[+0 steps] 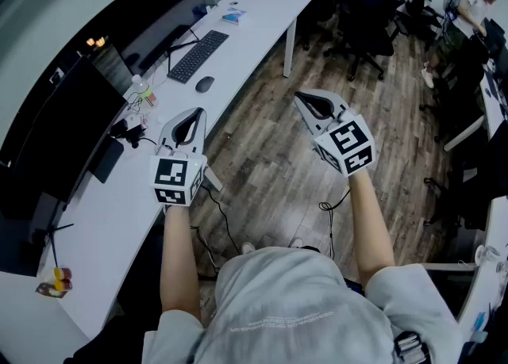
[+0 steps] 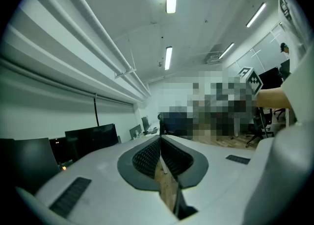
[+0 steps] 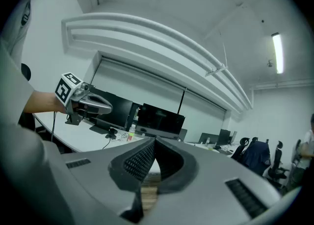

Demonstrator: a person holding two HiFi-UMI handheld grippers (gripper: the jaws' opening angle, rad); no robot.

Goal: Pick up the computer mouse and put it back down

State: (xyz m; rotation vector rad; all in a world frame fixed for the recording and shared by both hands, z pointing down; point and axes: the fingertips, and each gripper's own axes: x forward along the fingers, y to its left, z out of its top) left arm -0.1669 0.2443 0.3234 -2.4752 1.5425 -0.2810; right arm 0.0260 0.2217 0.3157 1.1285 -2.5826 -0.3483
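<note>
My left gripper (image 1: 190, 113) has its jaws pressed together on nothing. My right gripper (image 1: 306, 99) is the same. The computer mouse (image 1: 205, 83) sits on the white desk (image 1: 119, 212), just beside the keyboard (image 1: 197, 55). Any writing is too small to read.

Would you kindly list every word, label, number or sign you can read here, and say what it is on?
No text here can be read.
Grey shirt: a faint printed line, too small to read.
Cube on the left gripper and cube on the right gripper: black-and-white square markers, no words.
Keyboard: key legends too small to read.
</note>
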